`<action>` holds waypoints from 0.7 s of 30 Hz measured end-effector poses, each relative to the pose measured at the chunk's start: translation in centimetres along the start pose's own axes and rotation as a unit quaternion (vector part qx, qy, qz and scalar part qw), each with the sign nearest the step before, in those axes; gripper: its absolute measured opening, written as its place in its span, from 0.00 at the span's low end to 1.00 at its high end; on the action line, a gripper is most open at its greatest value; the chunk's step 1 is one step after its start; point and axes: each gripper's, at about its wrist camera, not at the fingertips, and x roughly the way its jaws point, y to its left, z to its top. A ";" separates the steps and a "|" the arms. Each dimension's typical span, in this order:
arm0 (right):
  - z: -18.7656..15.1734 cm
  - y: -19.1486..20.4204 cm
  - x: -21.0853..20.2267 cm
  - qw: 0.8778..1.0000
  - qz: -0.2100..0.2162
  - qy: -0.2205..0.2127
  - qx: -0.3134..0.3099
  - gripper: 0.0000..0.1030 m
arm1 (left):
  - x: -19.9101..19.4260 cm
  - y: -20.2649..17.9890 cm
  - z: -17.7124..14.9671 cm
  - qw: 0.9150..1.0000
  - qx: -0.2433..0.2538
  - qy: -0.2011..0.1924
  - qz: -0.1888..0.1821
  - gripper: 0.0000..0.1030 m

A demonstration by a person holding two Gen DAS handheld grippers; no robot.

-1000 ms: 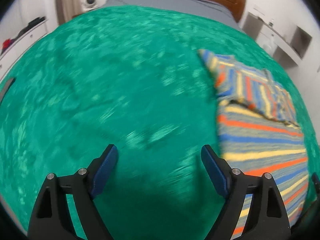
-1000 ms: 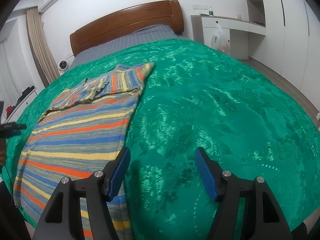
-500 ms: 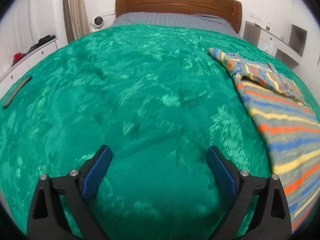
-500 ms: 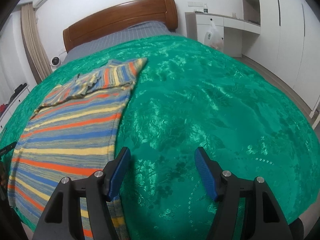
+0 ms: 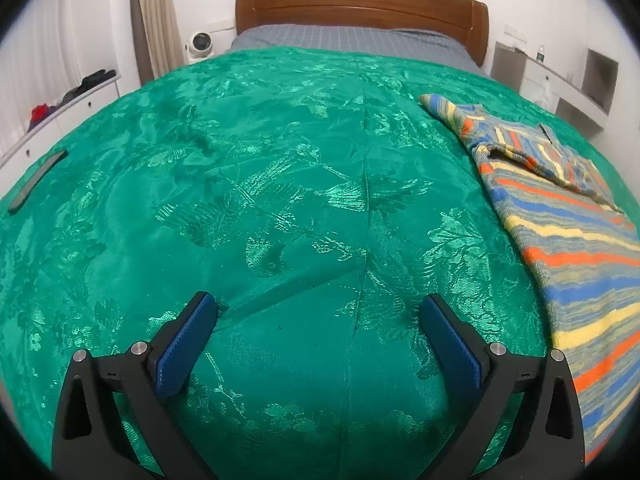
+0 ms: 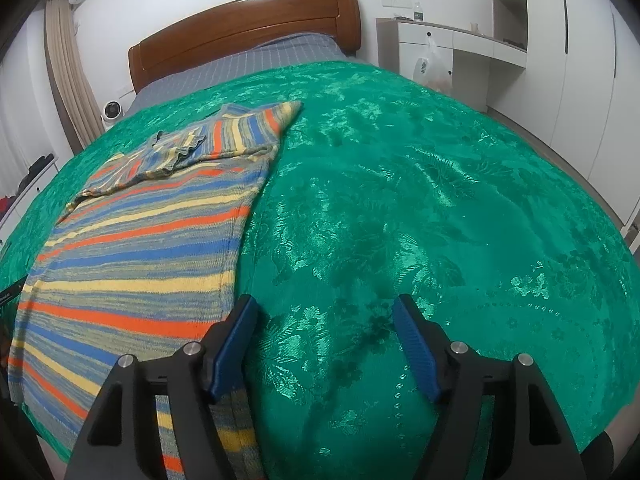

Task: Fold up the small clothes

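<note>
Left hand-held gripper: hovering over bare green bedspread, blue pads spread wide, gripping nothing. Striped knit garment: lying flat on the bedspread to the right of this gripper, well apart from its fingers, reaching the right edge of the left wrist view.

Right hand-held gripper: also spread wide, holding nothing, hanging above the bedspread. Left pad sitting just over the garment's right edge; contact impossible to tell. Right pad over bare bedspread.

Garment in the right wrist view: lying lengthwise along the left part of the bed, stripes in orange, blue, yellow and grey running across it. Far end showing a sleeve folded across the body, with loose folds near the collar. Near end draping over the bed's front edge.

Beyond the bedspread: grey sheet and wooden headboard. Flat dark strip lying near the bedspread's left edge.
</note>
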 end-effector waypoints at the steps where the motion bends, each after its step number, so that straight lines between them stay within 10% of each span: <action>1: 0.0 0.0 0.1 1.000 0.001 0.001 0.000 0.70 | 0.0 0.0 0.0 1.000 0.000 0.000 0.001 0.99; 21: -0.1 -0.3 0.2 1.000 0.004 0.002 0.010 0.72 | -0.1 0.0 -0.2 1.000 0.002 -0.001 0.006 1.00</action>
